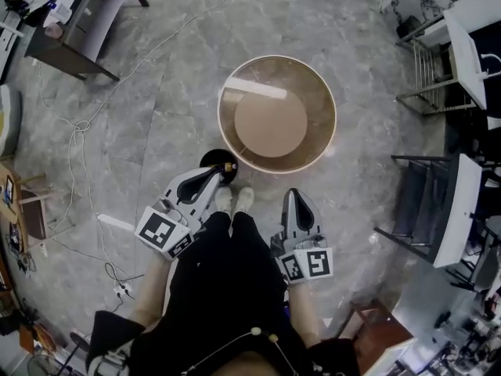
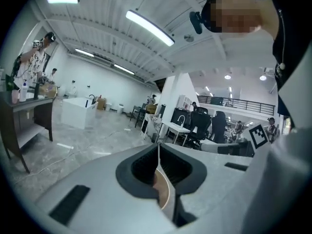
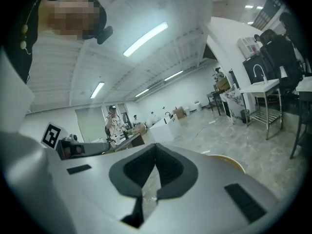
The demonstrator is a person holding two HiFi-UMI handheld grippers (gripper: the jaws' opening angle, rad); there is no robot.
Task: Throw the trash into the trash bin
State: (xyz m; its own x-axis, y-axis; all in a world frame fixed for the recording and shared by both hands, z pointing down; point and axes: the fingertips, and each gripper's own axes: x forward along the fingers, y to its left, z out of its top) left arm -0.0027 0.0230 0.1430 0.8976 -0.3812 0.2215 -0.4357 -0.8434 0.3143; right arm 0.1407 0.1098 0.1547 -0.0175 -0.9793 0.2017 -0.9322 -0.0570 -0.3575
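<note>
— Since each gripper's own view looks straight along its jaws, how do they stand?
— The left gripper (image 1: 217,177) is clenched: its tips meet in a thin seam, with nothing pinched there. The right gripper (image 1: 296,196) is the same, pads pressed together and empty.
— And where are they?
— Both are out in front of the person's black trousers (image 1: 227,288). In the head view the left one slants toward the right one, which points straight ahead. White shoes (image 1: 245,199) show between the two tips.
— The trash bin?
— The trash bin (image 1: 276,114) stands upright on the grey stone floor (image 1: 156,92), just ahead of the shoes. It is round and open, with a cream rim and a brown inside. A pale streak crosses its inner wall; whether that is trash or a glint I cannot tell.
— Anything beside it?
— A black round thing (image 1: 208,160) lies on the floor just beside the bin's near-left rim, partly behind the left gripper's tip. Farther out, a white cable (image 1: 78,131) trails at left, a dark desk (image 1: 70,37) sits at upper left, and white tables (image 1: 458,210) line the right.
</note>
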